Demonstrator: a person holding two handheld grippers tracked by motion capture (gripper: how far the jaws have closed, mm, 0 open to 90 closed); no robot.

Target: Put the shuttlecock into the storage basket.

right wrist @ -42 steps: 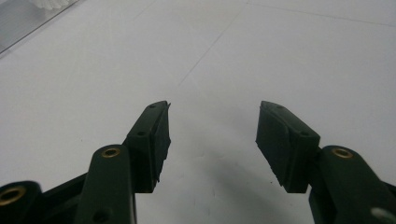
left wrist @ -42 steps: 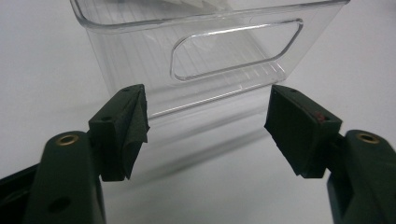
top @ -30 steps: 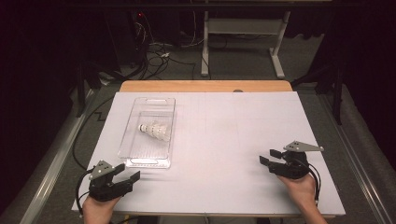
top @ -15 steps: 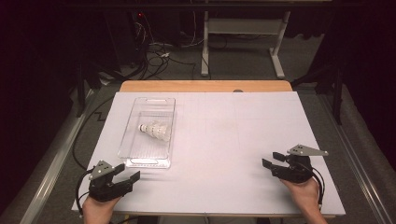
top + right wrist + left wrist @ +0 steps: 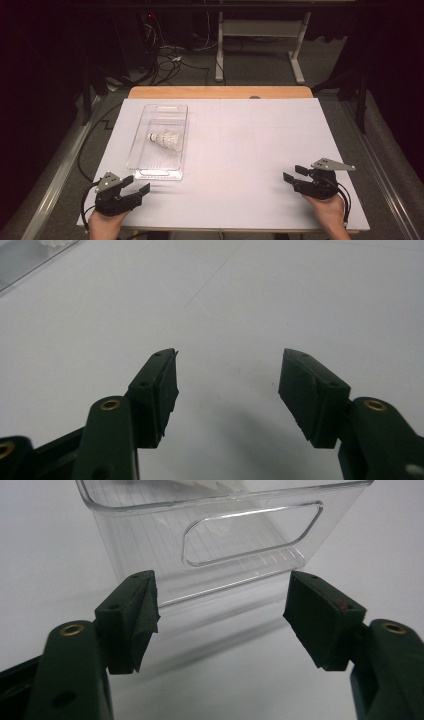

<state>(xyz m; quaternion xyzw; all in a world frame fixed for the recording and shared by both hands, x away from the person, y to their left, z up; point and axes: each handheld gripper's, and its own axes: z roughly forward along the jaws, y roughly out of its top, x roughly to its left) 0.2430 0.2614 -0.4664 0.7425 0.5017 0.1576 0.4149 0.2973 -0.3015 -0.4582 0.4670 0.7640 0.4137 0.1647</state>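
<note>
Guessing here, but that clear plastic tray (image 5: pixel 161 165) looks light and slick, so a nudge from the left gripper (image 5: pixel 131 190) at lower left could skate it across the smooth white table (image 5: pixel 240 150). The shuttlecock (image 5: pixel 166 139) lying on its side inside, mid-left of the high view, could roll, since its feathery skirt is round. Both grippers are spread wide, grasping nothing; the right gripper (image 5: pixel 291 178) sits lower right, well apart. The tray's ribbed floor and cut-out handle (image 5: pixel 252 532) face the left gripper's black jaws.
</note>
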